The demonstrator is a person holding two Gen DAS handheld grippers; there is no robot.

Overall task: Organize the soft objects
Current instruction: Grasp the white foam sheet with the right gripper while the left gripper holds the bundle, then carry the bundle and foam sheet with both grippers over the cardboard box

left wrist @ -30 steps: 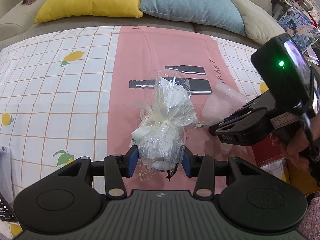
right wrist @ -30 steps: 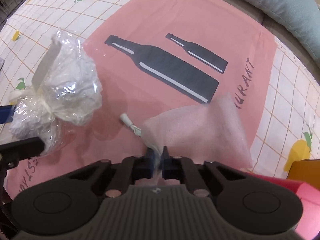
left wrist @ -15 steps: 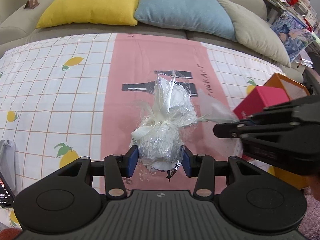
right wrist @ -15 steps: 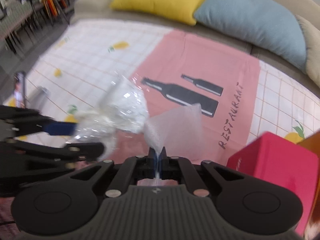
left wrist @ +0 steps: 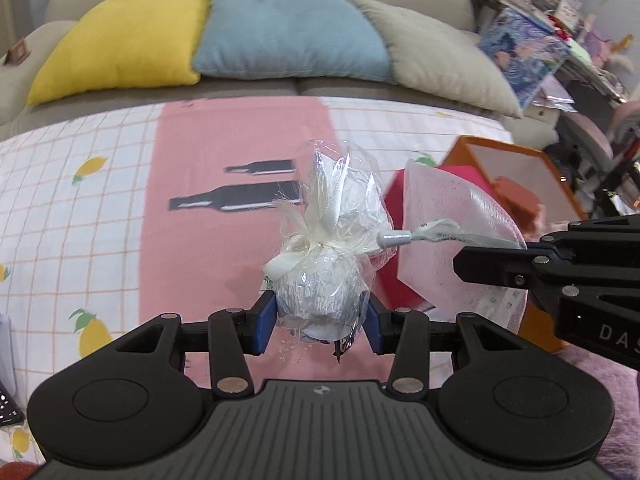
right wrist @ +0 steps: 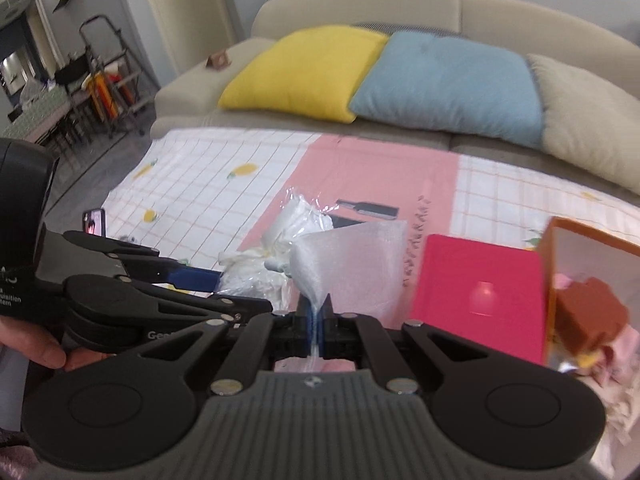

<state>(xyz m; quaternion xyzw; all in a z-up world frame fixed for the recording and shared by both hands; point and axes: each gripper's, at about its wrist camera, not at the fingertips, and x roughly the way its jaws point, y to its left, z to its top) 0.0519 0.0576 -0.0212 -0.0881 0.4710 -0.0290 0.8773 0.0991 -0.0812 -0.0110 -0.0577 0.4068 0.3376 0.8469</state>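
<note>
My left tool (left wrist: 320,322) clamps the cellophane-wrapped bundle (left wrist: 332,248) while my right tool (right wrist: 316,312), fully closed, pinches the organza pouch (right wrist: 352,264) edge, likely for bagging.

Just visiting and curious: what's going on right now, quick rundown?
Left gripper shut on wrapped bundle. Right gripper shut on mesh pouch. Both off the cloth. Nothing in the way; orange box open.

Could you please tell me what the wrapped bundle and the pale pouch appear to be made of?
Wrapped bundle: crinkly clear plastic film, glossy with glints, tied by a cream ribbon.
Pale pouch: likely sheer woven mesh fabric, matte; the red box shows faintly through it.
</note>
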